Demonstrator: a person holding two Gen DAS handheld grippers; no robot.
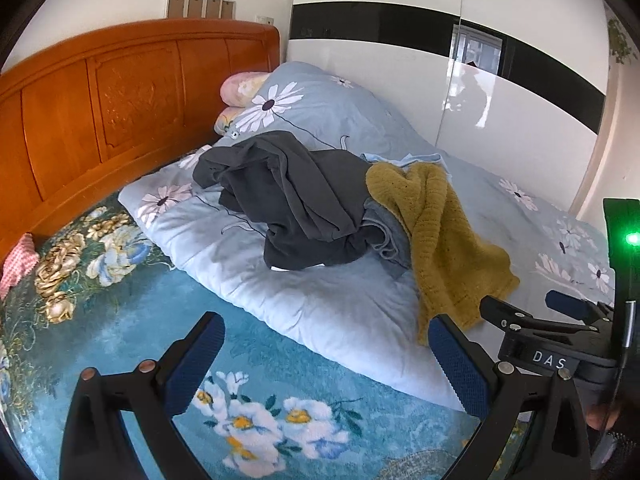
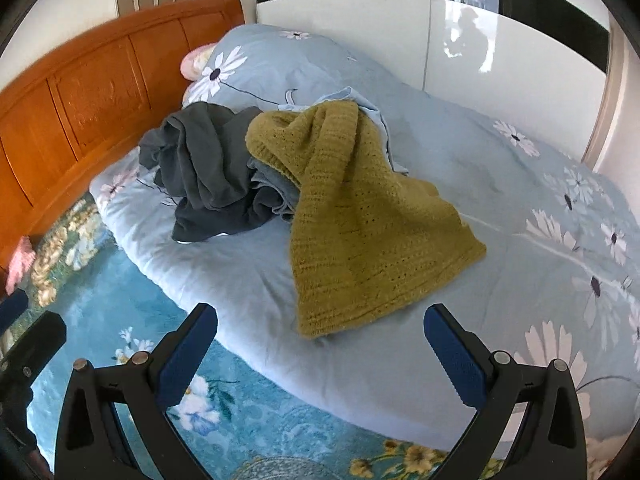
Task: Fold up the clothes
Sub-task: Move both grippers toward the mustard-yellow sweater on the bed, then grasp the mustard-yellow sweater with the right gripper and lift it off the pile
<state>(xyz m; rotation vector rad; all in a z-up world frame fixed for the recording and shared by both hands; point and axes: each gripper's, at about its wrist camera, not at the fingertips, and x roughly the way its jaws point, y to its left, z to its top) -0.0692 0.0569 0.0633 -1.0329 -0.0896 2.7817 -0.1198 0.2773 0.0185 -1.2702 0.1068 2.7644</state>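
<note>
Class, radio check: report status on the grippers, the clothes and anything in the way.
Left gripper open, empty. Right gripper open, empty. Mustard knit sweater and dark grey garment heaped unfolded on blue quilt. Nothing in the way.

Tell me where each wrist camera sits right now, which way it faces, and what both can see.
Left wrist: sits on the left gripper, open, over the floral sheet, facing the headboard and dark grey garment; the right gripper's body shows at its right edge.
Right wrist: sits on the right gripper, open, facing the mustard knit sweater; the left gripper shows at its left edge.
Shared: both garments, the blue daisy quilt, headboard, white wardrobe.
</note>
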